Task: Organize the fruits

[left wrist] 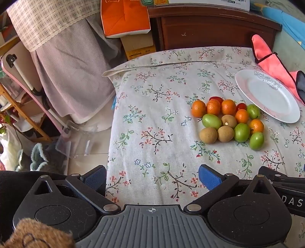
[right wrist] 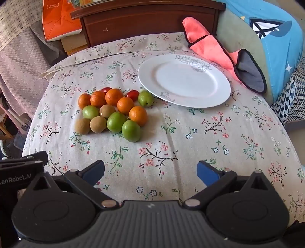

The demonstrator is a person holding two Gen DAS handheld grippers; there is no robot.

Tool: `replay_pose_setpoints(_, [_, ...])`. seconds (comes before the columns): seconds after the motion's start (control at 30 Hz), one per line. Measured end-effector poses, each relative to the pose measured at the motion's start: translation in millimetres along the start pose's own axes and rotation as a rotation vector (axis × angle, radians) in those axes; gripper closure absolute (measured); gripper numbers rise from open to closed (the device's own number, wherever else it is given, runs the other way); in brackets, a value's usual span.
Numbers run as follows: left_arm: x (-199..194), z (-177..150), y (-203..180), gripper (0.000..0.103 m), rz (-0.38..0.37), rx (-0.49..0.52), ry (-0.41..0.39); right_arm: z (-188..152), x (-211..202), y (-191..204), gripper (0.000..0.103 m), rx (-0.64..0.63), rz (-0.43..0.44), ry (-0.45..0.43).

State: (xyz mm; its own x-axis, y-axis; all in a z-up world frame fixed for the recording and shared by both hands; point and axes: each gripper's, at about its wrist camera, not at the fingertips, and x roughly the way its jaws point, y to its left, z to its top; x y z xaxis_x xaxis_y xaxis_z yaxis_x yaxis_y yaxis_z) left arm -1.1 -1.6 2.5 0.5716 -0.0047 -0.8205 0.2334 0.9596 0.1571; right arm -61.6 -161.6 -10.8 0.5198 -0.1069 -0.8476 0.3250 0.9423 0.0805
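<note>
A pile of small fruits [left wrist: 228, 122] lies on the floral tablecloth [left wrist: 152, 118]: several orange tangerines [left wrist: 198, 108], several green plums [left wrist: 211, 120], three brown kiwis [left wrist: 208, 135] and two red tomatoes [left wrist: 216, 98]. The pile also shows in the right wrist view [right wrist: 114, 112]. An empty white plate [left wrist: 266, 95] sits to the right of the pile, also in the right wrist view [right wrist: 184, 80]. My left gripper [left wrist: 152, 177] is open and empty, near the table's front edge. My right gripper [right wrist: 150, 171] is open and empty, in front of the pile and plate.
A pink cloth mitt [right wrist: 219, 51] lies behind the plate. A blue cushion [right wrist: 276, 47] is at the right. A dark wooden cabinet [right wrist: 148, 21] stands behind the table. An orange box [left wrist: 125, 17] and draped furniture [left wrist: 66, 63] stand to the left, past the table's edge.
</note>
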Motion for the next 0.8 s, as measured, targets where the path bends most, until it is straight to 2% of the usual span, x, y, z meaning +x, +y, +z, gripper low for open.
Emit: replay_pose_setpoints(0.8, [-14.2,0.3,6.5,0.0,-0.01,0.011,-0.033,2.0,-8.6,-0.8,0.001,-0.006,-0.039,-0.044])
